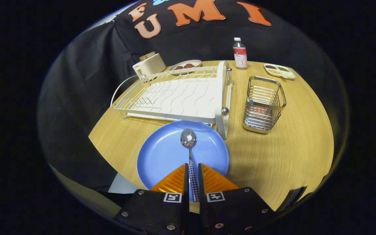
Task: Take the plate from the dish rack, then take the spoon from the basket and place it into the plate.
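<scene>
A blue plate [162,153] lies flat on the wooden table, just in front of the white dish rack [178,94], which holds no dishes. A metal spoon [188,138] with a checked handle points away from me, its bowl over the middle of the plate. My gripper [192,164] is shut on the spoon's handle, with both fingers pressing on its sides above the plate's near rim. The wire basket [264,104] stands to the right of the rack, beyond the fingers, and looks empty.
Behind the rack stand a white toaster [148,64] and a small plate with dark food [185,65]. At the table's far edge are a bottle [240,54] and a divided white dish [279,70]. Bare table [289,153] lies right of the plate.
</scene>
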`<state>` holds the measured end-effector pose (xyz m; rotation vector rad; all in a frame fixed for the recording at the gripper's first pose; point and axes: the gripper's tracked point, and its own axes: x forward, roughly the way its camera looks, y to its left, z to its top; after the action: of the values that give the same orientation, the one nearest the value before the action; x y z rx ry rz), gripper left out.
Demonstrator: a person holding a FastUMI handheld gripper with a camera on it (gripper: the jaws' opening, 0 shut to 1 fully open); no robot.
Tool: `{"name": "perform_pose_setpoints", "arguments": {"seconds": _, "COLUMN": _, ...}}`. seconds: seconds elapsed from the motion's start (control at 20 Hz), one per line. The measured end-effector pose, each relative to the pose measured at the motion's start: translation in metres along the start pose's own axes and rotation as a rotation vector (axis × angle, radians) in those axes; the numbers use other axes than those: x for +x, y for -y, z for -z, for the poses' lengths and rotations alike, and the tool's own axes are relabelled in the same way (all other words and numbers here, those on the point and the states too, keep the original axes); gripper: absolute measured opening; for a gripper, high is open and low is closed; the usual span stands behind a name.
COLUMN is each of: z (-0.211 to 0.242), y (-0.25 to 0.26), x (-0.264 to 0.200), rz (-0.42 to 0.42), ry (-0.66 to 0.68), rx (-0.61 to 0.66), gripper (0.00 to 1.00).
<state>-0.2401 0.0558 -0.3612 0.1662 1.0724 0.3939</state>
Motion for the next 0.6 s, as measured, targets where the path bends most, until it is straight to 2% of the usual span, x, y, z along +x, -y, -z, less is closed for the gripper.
{"name": "perform_pose_setpoints", "arguments": {"seconds": 0.15, "z": -0.043, "y": -0.003, "x": -0.019, "rz": 0.0, "ry": 0.087, "rx": 0.031, "gripper": 0.2}}
{"name": "perform_pose_setpoints", "arguments": {"seconds": 0.4, "z": -0.133, "y": 0.001, "x": -0.068, "rz": 0.062, "ry": 0.301, "rx": 0.013, "gripper": 0.42}}
{"name": "perform_pose_setpoints", "arguments": {"seconds": 0.6, "z": -0.201, "y": -0.002, "x": -0.11, "rz": 0.113, "ry": 0.47, "rx": -0.028, "gripper": 0.49}}
